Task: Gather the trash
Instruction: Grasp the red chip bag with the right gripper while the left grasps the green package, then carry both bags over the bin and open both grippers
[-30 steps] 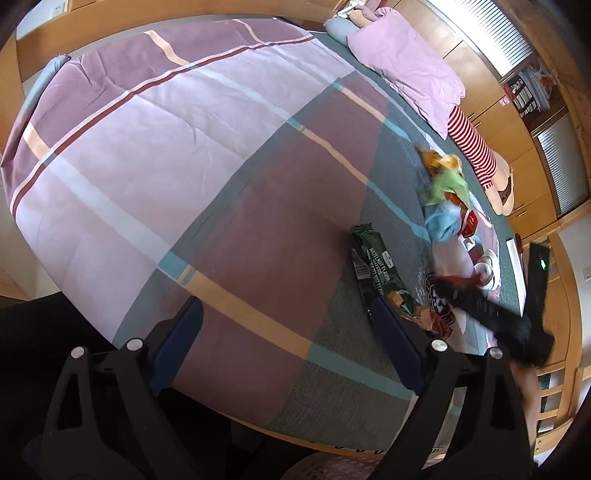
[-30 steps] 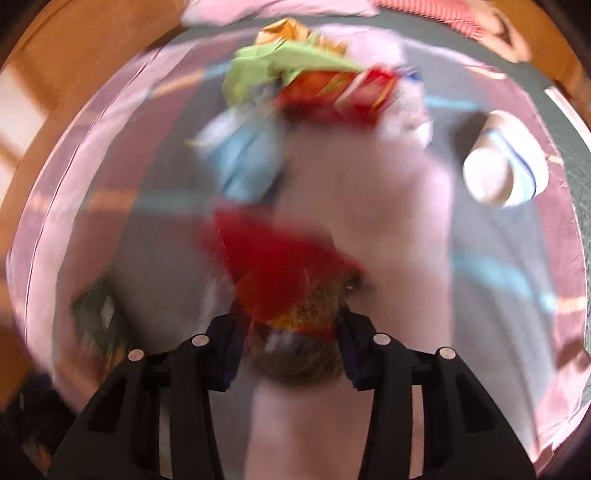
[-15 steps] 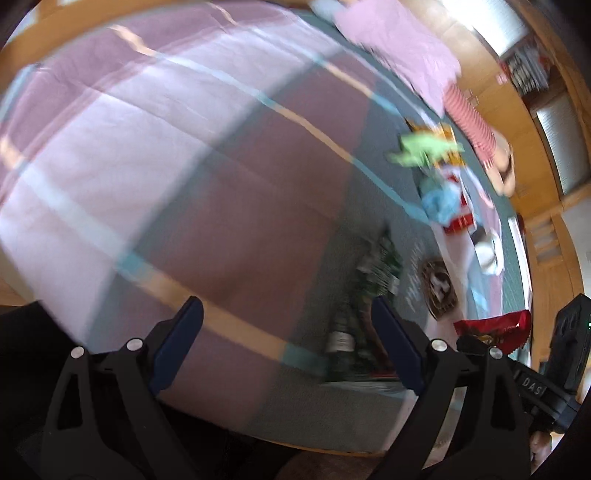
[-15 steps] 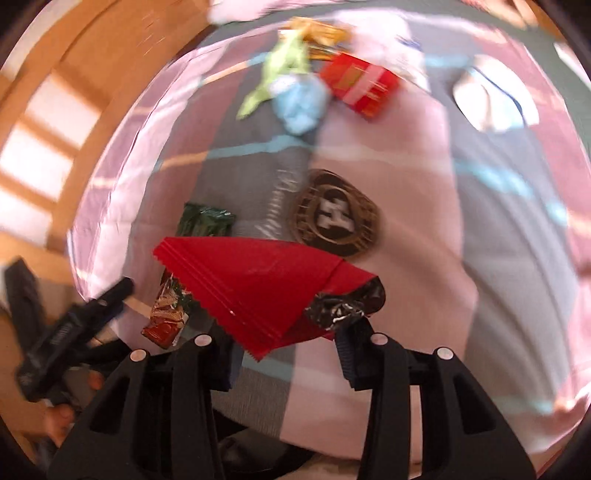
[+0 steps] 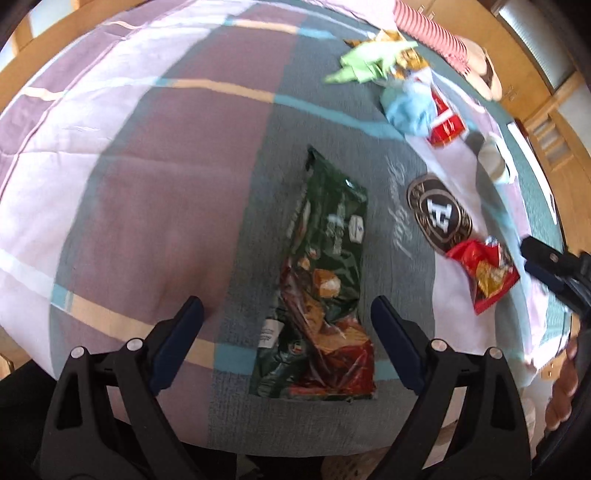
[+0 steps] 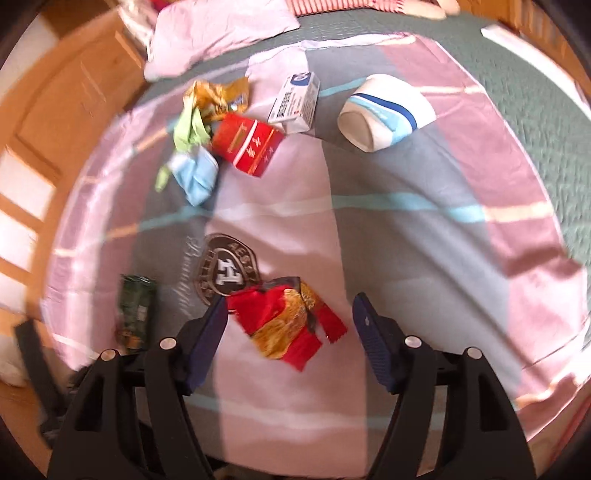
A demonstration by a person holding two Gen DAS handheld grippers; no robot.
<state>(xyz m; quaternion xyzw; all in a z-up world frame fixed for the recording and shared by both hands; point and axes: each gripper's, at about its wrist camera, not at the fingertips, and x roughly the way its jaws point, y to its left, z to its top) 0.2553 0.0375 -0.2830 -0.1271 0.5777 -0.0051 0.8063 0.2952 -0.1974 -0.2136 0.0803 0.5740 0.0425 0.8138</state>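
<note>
A long green snack bag (image 5: pixel 325 280) lies flat on the striped quilt (image 5: pixel 147 184), and my left gripper (image 5: pixel 287 306) hovers open just above its near half, a finger on either side. My right gripper (image 6: pixel 289 306) has its jaws opening. A crumpled red and yellow wrapper (image 6: pixel 288 321) sits loose between them, close to the left finger and clear of the right one. In the left wrist view that wrapper (image 5: pixel 484 273) shows near the bed's right edge beside the right gripper (image 5: pixel 550 266). Further back lie a red carton (image 6: pixel 247 147), a blue paper wad (image 6: pixel 195 173) and a paper cup (image 6: pixel 384 110).
A white box (image 6: pixel 295 99), green paper (image 6: pixel 190 125) and a gold wrapper (image 6: pixel 218 92) lie among the far trash. A pink pillow (image 6: pixel 221 29) and a striped plush (image 5: pixel 432 37) sit at the head. A round emblem (image 6: pixel 225 273) is printed on the quilt. Wooden furniture surrounds the bed.
The right gripper carried the red wrapper toward the bed's near edge, then spread its jaws off it. The left gripper swung right and down over the green bag.
</note>
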